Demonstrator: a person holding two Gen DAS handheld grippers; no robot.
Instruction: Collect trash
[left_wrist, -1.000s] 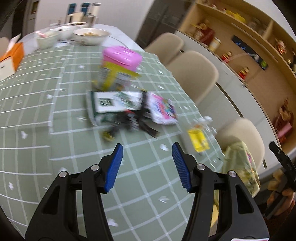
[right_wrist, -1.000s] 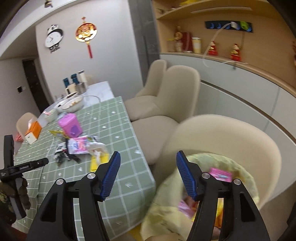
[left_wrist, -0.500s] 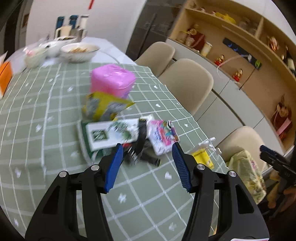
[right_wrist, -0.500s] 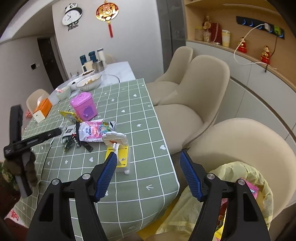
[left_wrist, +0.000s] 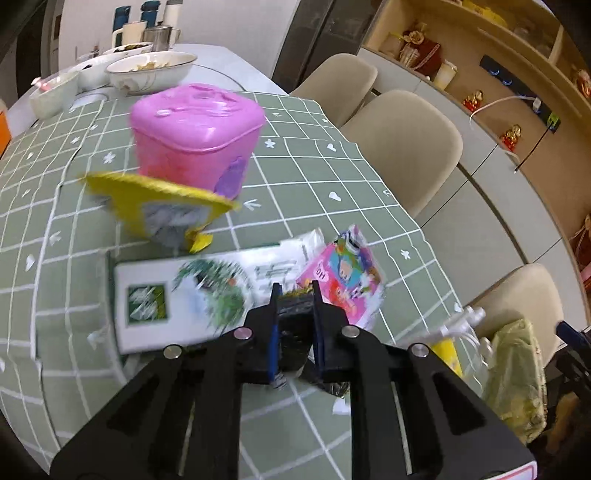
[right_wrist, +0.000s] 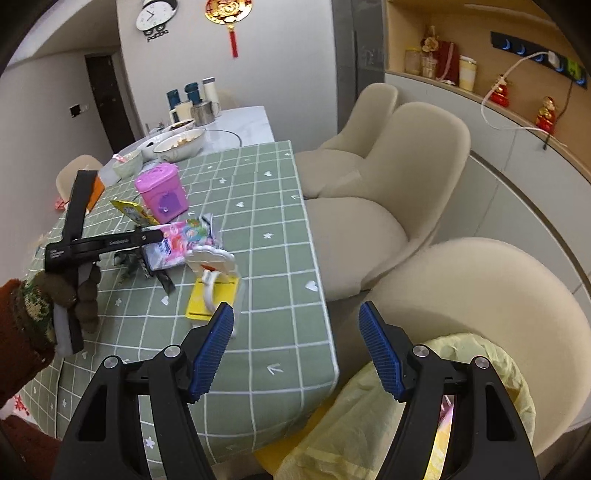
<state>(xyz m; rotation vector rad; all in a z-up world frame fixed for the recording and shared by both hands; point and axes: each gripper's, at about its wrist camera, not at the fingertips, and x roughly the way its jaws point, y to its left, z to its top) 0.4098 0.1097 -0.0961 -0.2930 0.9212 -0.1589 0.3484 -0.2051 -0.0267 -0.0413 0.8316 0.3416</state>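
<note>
A heap of trash lies on the green checked tablecloth (left_wrist: 332, 177): a green-and-white packet (left_wrist: 177, 295), a pink cartoon packet (left_wrist: 347, 280), a yellow wrapper (left_wrist: 159, 203) and a black wrapper (left_wrist: 295, 310). My left gripper (left_wrist: 294, 295) is shut on the black wrapper, down at the heap; the right wrist view shows this left gripper (right_wrist: 155, 234) from the side, over the heap. My right gripper (right_wrist: 295, 321) stands open and empty above the table's near corner. A yellow card with a white plastic piece (right_wrist: 214, 291) lies just beyond its left finger. The yellow-lined trash bin (right_wrist: 332, 435) sits below it, on the right.
A pink lidded box (left_wrist: 195, 129) stands behind the heap. Bowls (left_wrist: 151, 70) and cups crowd the table's far end. Beige chairs (right_wrist: 406, 166) line the right side of the table. A gloved hand (right_wrist: 81, 291) holds the left gripper.
My left gripper moved forward and down to the heap and shut on the black wrapper. My right gripper swung from over the bin toward the table's corner.
</note>
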